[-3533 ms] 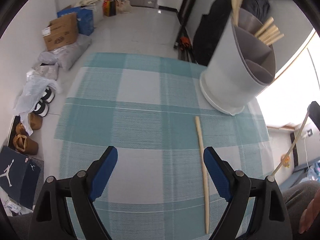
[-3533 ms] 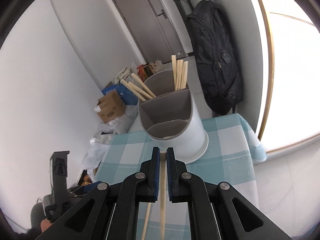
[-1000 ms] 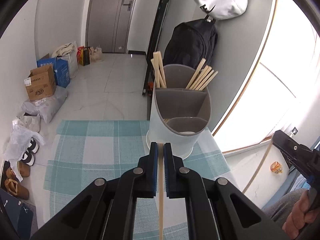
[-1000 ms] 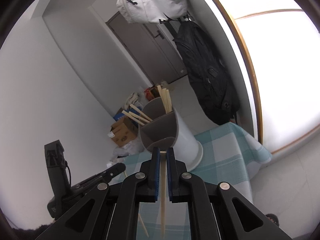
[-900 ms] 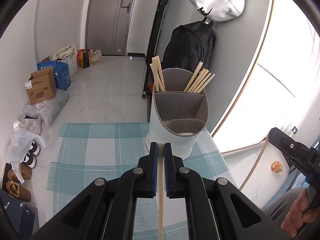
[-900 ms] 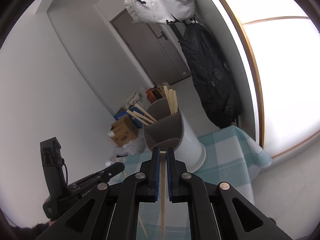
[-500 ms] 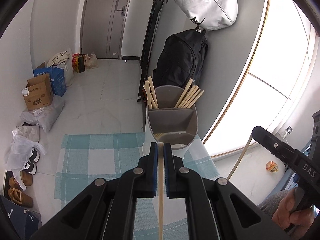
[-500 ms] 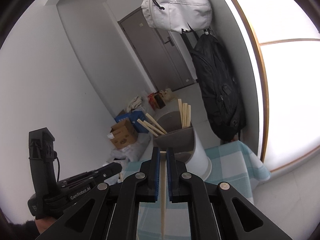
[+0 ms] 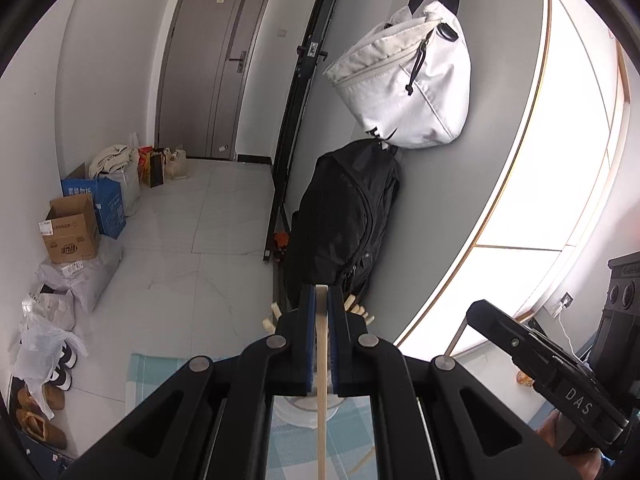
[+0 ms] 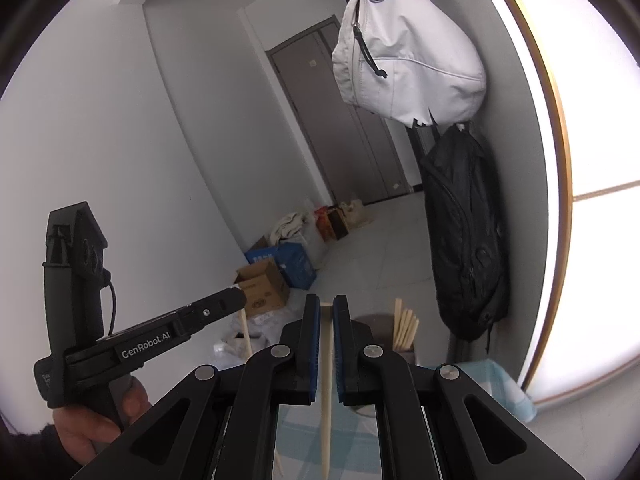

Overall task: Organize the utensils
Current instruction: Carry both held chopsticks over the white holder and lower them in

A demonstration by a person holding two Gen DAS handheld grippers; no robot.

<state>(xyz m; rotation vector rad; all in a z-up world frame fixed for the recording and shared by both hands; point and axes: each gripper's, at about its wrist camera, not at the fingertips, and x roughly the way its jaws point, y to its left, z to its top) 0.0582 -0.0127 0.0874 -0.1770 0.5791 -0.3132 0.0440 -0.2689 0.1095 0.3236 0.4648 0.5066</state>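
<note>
My left gripper (image 9: 322,292) is shut on a pale wooden chopstick (image 9: 322,380) that hangs down between its blue pads. My right gripper (image 10: 326,304) is shut on a second chopstick (image 10: 326,392) in the same way. Both are held high above the table. The grey-and-white utensil holder (image 10: 374,320) stands below and ahead, mostly hidden behind the jaws, with several chopsticks (image 10: 404,328) sticking out of it. In the left wrist view only the holder's chopstick tips (image 9: 274,318) and white base (image 9: 300,414) show. Each gripper appears in the other's view, right gripper (image 9: 474,310) and left gripper (image 10: 234,300).
The table wears a teal checked cloth (image 10: 496,376). A white bag (image 9: 404,88) and a black backpack (image 9: 344,220) hang on the wall behind the table. Cardboard boxes (image 9: 70,232), bags and shoes (image 9: 40,404) line the floor at the left, near a grey door (image 9: 212,68).
Both grippers have risen with their chopsticks still clamped. The holder has dropped low in both views and is now mostly behind the jaws.
</note>
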